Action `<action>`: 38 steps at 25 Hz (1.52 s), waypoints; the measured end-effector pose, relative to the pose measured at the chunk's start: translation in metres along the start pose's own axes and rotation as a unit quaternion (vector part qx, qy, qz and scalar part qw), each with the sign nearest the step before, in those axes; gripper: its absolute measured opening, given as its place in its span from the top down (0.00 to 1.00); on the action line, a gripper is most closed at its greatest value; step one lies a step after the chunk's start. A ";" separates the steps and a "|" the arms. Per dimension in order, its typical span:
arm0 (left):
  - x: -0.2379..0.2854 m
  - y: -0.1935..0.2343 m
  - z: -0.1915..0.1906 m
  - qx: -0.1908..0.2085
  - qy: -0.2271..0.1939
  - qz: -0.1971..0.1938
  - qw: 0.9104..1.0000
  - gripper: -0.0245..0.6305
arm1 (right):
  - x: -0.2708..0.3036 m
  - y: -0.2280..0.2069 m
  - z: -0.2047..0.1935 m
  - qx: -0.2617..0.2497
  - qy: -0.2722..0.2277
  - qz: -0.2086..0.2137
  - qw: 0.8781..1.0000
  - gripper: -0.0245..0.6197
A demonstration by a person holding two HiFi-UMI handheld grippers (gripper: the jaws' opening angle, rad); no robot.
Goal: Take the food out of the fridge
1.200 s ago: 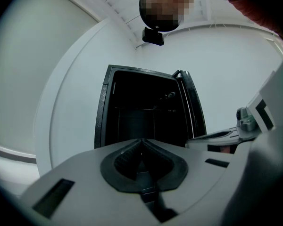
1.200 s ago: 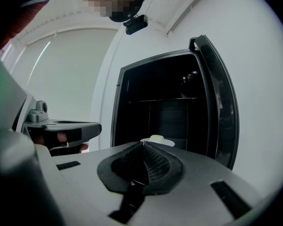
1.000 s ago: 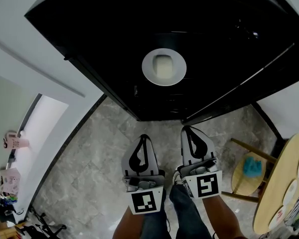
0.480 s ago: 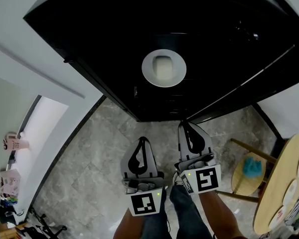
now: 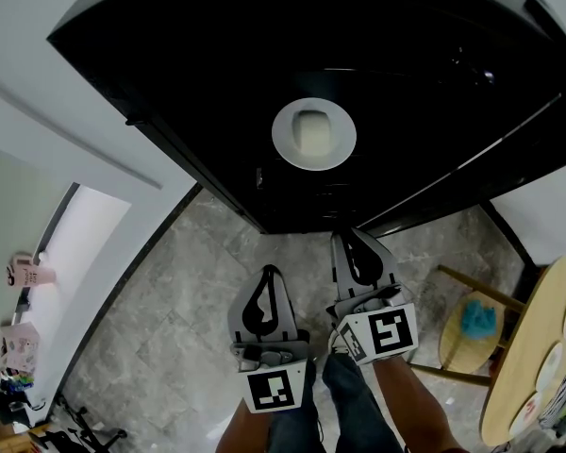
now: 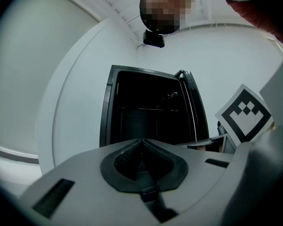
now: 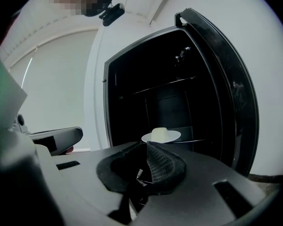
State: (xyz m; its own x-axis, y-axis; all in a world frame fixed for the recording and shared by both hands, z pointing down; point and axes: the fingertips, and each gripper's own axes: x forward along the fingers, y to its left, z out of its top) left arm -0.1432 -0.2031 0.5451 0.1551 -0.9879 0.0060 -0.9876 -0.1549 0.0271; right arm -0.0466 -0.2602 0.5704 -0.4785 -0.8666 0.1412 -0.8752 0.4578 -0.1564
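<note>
The fridge (image 5: pixel 217 55) stands open, its inside black. On a shelf sits a white plate (image 5: pixel 281 138) with a pale block of food (image 5: pixel 312 130). The right gripper view shows the same plate (image 7: pixel 172 136) and food (image 7: pixel 159 132) low in the fridge, beyond the jaws. My right gripper (image 5: pixel 347 239) is shut and empty, its tips at the fridge's bottom edge below the plate. My left gripper (image 5: pixel 268 273) is also shut and empty, farther back over the floor. The left gripper (image 6: pixel 142 143) faces the dark fridge opening (image 6: pixel 146 112); no plate shows in that view.
The fridge door (image 7: pixel 228 88) is swung open on the right. A round wooden table (image 5: pixel 533 347) with plates and a stool (image 5: pixel 467 324) stand at the right. Grey stone floor (image 5: pixel 170 328) lies under me. A white wall (image 5: pixel 66 159) runs along the left.
My right gripper has moved forward to the fridge's lower edge. The left gripper has stayed almost in place. The plate has not moved.
</note>
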 end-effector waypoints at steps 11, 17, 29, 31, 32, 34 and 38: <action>0.000 0.006 0.002 0.001 -0.001 0.003 1.000 0.94 | 0.017 0.000 -0.007 0.059 0.016 0.006 0.998 0.88; 0.001 0.008 0.003 0.001 -0.002 0.005 1.000 0.94 | 0.028 -0.004 -0.007 0.110 0.013 0.014 0.994 0.86; 0.003 0.011 0.005 0.004 -0.005 0.006 1.000 0.94 | 0.046 -0.020 -0.012 0.250 0.017 0.005 0.968 0.84; 0.003 0.011 0.005 0.004 -0.004 0.006 1.000 0.94 | 0.049 -0.023 -0.012 0.280 0.012 0.006 0.960 0.84; 0.003 0.011 0.005 0.004 -0.003 0.005 1.000 0.94 | 0.051 -0.024 -0.011 0.293 0.010 0.007 0.956 0.83; 0.003 0.010 0.005 0.004 -0.004 0.004 1.000 0.94 | 0.054 -0.027 -0.011 0.318 0.010 0.006 0.948 0.83; 0.004 0.009 0.005 0.003 -0.004 0.003 1.000 0.94 | 0.060 -0.034 -0.015 0.376 0.011 0.003 0.927 0.82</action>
State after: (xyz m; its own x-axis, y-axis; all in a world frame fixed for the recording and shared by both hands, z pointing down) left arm -0.1514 -0.2090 0.5400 0.1491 -0.9888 -0.0015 -0.9886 -0.1491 0.0203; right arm -0.0464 -0.3249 0.5990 -0.4921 -0.8565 0.1556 -0.5795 0.1889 -0.7928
